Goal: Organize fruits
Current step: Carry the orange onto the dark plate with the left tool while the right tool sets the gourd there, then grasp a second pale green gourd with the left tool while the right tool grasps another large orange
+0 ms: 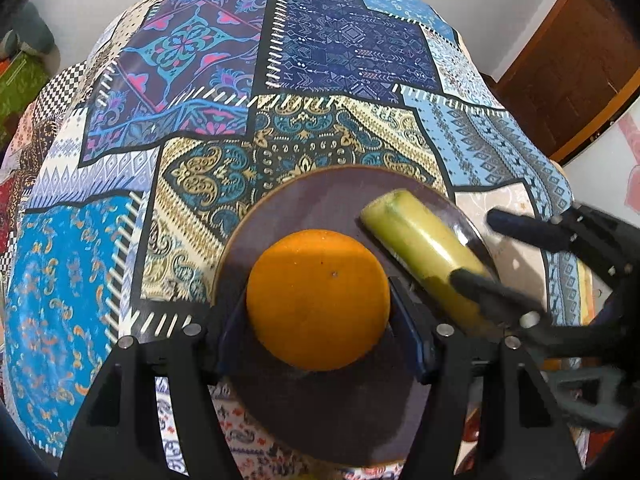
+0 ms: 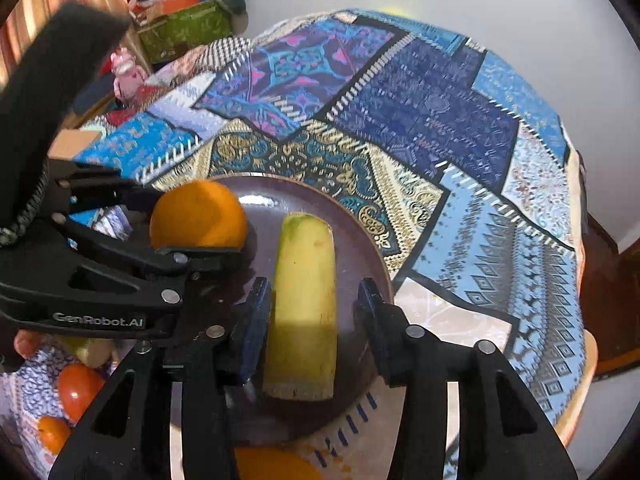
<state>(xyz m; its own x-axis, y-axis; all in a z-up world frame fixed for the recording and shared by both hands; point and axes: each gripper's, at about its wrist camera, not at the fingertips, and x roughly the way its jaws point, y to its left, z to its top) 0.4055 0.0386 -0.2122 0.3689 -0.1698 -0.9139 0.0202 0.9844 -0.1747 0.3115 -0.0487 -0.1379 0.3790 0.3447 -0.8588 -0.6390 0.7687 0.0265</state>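
Note:
A dark brown plate (image 1: 320, 196) lies on the patchwork cloth; it also shows in the right wrist view (image 2: 360, 240). An orange (image 1: 318, 300) sits over the plate between the pads of my left gripper (image 1: 316, 340), which is shut on it; the orange also shows in the right wrist view (image 2: 199, 214). A yellow-green banana piece (image 2: 304, 304) lies on the plate between the fingers of my right gripper (image 2: 312, 320), which is open with a gap on the right side. The banana piece also shows in the left wrist view (image 1: 420, 248).
A tomato (image 2: 80, 392), a small orange fruit (image 2: 52, 434) and another orange (image 2: 276, 466) lie near the plate's near side. A wooden door (image 1: 568, 68) stands at the right. Boxes and clutter (image 2: 180, 28) sit beyond the table's far left.

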